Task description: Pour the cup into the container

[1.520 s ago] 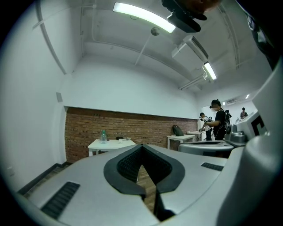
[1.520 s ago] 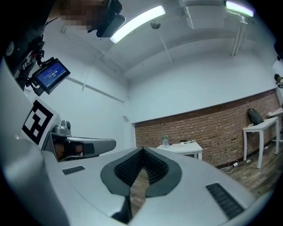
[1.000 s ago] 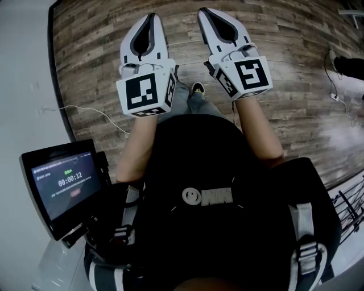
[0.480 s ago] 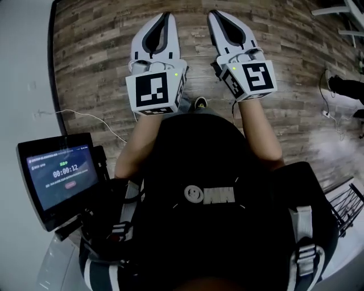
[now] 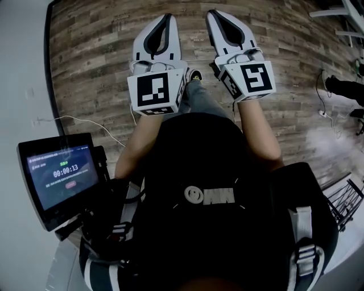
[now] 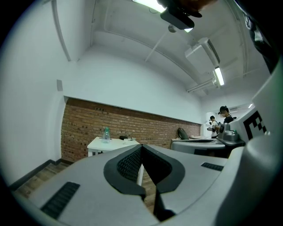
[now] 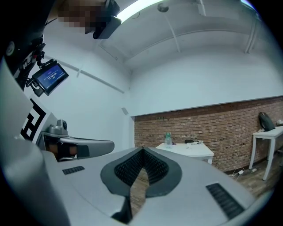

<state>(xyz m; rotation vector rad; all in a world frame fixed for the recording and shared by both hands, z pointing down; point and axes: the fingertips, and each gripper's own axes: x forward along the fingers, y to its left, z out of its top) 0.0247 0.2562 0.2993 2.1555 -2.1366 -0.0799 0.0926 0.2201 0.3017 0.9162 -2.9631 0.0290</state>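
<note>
Both pressed together, left claw [image 5: 168,17] beside right claw [image 5: 211,12]; white table [image 7: 185,150] well ahead.

Head camera: steep look-down over the person's torso onto the wood floor [image 5: 91,62], with the left gripper [image 5: 168,17] and right gripper [image 5: 212,12] close below the lens. Gripper cameras: each sits low behind its own jaws, facing level across the room. Both share the far brick wall [image 6: 88,123], white table [image 6: 112,143] and bottle [image 6: 106,133].
</note>
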